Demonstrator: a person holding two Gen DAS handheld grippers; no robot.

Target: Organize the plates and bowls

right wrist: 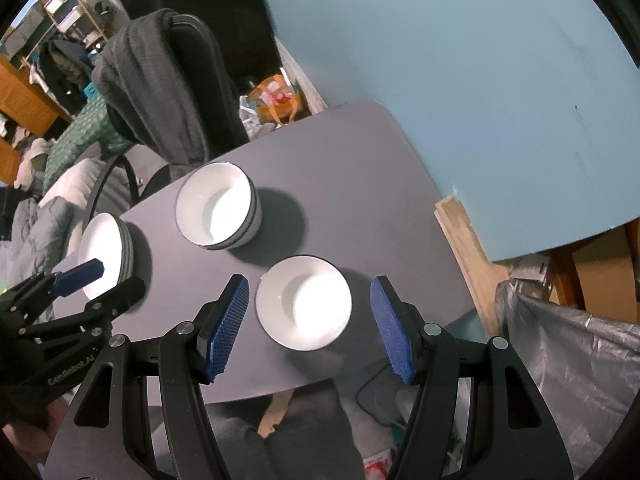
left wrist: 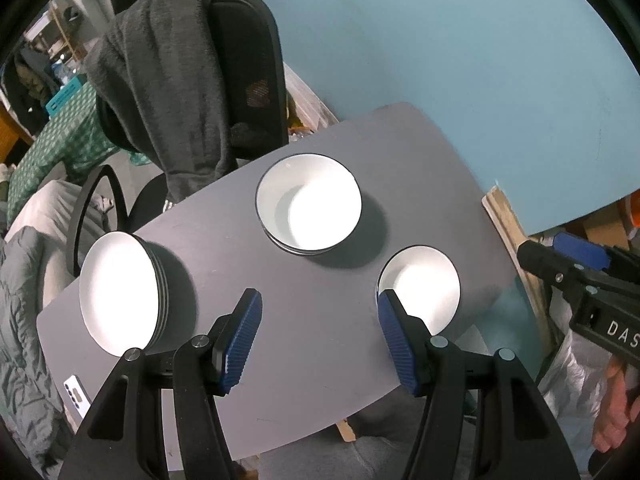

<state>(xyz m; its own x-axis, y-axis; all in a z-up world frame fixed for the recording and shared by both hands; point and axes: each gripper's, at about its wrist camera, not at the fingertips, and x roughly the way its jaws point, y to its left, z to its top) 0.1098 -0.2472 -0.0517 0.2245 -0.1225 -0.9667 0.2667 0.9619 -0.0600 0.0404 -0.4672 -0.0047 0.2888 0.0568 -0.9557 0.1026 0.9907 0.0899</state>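
Observation:
Three lots of white dishes with dark rims sit on a grey table (left wrist: 320,320). A stack of bowls (left wrist: 309,204) stands mid-table and also shows in the right wrist view (right wrist: 218,205). A stack of plates (left wrist: 118,292) sits at the left edge, also visible in the right wrist view (right wrist: 106,256). A single bowl (left wrist: 420,290) sits at the right. My left gripper (left wrist: 320,334) is open and empty above the table's middle. My right gripper (right wrist: 310,324) is open, its blue pads either side of the single bowl (right wrist: 304,308), above it and not touching.
A black chair with a grey garment (left wrist: 172,92) stands behind the table. A blue wall (left wrist: 440,40) is at the far right. A phone (left wrist: 76,394) lies at the table's near left corner. A silver-lined bin (right wrist: 568,360) stands to the right. Clutter lies on the floor.

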